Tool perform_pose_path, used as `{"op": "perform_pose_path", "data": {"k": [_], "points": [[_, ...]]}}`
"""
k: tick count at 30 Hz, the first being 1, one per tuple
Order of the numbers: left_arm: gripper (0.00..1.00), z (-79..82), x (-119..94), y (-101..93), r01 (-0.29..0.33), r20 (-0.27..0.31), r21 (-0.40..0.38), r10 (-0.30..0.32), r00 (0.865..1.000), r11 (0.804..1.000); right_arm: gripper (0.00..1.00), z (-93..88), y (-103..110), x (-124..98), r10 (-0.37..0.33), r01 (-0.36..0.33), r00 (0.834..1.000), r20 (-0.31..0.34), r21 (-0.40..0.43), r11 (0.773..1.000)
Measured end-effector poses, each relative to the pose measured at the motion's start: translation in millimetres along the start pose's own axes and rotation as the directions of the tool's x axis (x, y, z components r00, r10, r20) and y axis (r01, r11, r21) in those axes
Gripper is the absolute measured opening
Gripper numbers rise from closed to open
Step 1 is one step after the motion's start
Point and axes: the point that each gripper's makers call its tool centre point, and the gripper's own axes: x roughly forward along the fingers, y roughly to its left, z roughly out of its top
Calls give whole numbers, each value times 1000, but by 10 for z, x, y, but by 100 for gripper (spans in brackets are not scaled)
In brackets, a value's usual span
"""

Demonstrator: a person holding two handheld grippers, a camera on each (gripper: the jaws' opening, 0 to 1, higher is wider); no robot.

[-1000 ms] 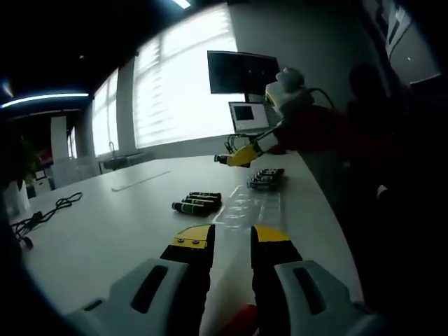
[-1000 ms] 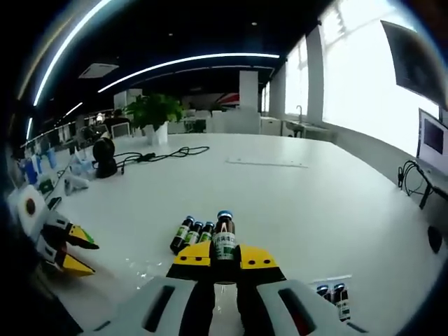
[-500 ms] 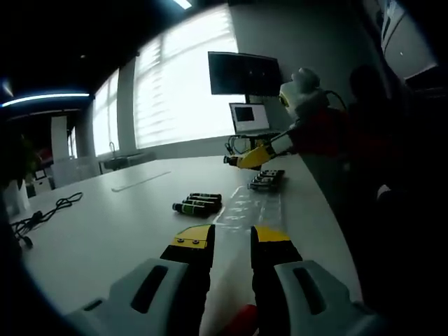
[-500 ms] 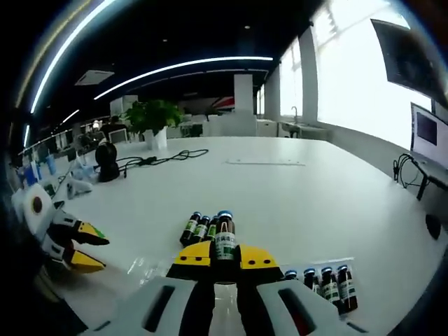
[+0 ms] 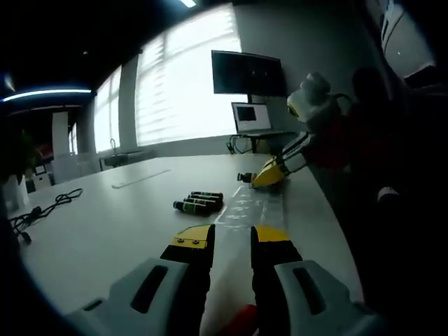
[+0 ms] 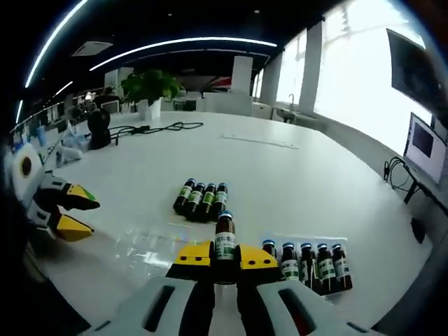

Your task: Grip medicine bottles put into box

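My right gripper is shut on a brown medicine bottle with a green label and blue cap, held upright just above the clear plastic box. Several bottles stand in a row in the box's right end. Several loose bottles lie side by side on the white table beyond it. In the left gripper view my left gripper stands open and empty, short of the clear box. Past it lie the loose bottles, and the right gripper hangs over the box's far end.
The left gripper shows at the left edge of the right gripper view, jaws apart. A potted plant and a black cable sit at the table's far side. A monitor and laptop stand behind the box.
The right gripper has carried its bottle down and toward the box's filled end; the row of bottles there has come into its view. The left gripper has held still.
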Motion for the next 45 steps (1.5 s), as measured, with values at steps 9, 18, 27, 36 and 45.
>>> {"op": "perform_pose_path", "data": {"k": [9,18,27,36,45], "points": [[14,3,2,-6,2,1,3,-2,1000,1000,7,-77,42,30,-16,16,1000,-27,-32,999],[14,28,-18,-22,2,11,21,-2,1000,1000,7,-113,55,53,-63,59,997,-40,-105,993],[14,43,-36,-17,-2,19,24,1,1000,1000,7,-95,8,33,-190,166,980,-55,-299,940],[14,56,-41,-23,0,25,25,-1,1000,1000,8,-70,12,11,-301,245,953,-46,-471,848],[14,66,-44,-7,-5,29,25,4,1000,1000,7,-59,52,-6,-269,222,962,-40,-455,862]]}}
